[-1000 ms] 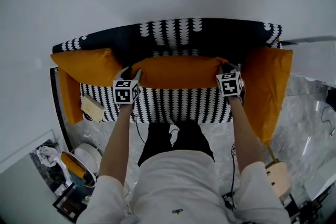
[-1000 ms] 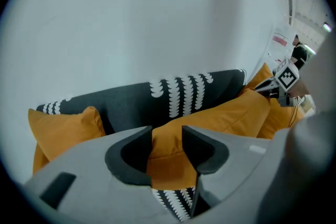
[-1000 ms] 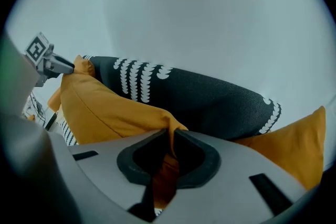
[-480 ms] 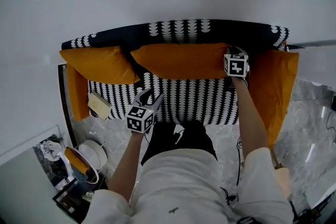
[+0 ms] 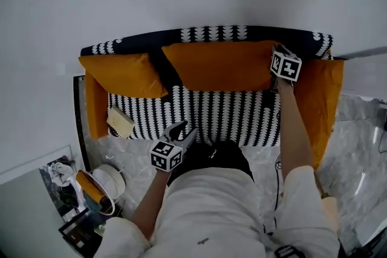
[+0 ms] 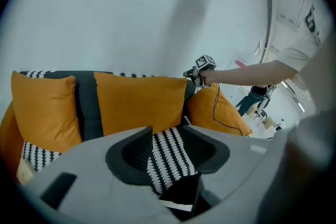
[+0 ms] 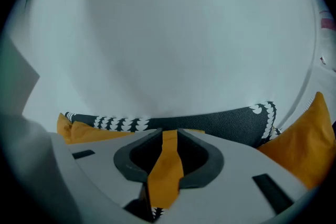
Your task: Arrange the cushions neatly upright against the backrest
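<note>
middle cushion [image 5: 221, 66] now stands upright against the backrest [image 5: 242, 33], mid sofa. a second ago it lay lower on the seat with both grippers on its ends. left gripper [image 5: 179, 132] has let go and pulled back to the seat's front edge: jaws spread, nothing between them, only striped seat [image 5: 211, 118] beyond. right gripper [image 5: 277, 49] stays at the cushion's top right corner with a fold of orange fabric in its jaws, which are opening, so release looks under way. judged: this cushion is about placed.

left cushion [image 5: 121, 74] leans on the backrest, just beside the middle one. right cushion [image 5: 317, 106] slumps along the right arm and likely needs doing next. it sits close beside the right gripper, so that side is tight. the seat in front is mostly bare apart from a pale block [image 5: 121, 122] near the left end. wall close behind the backrest.
</note>
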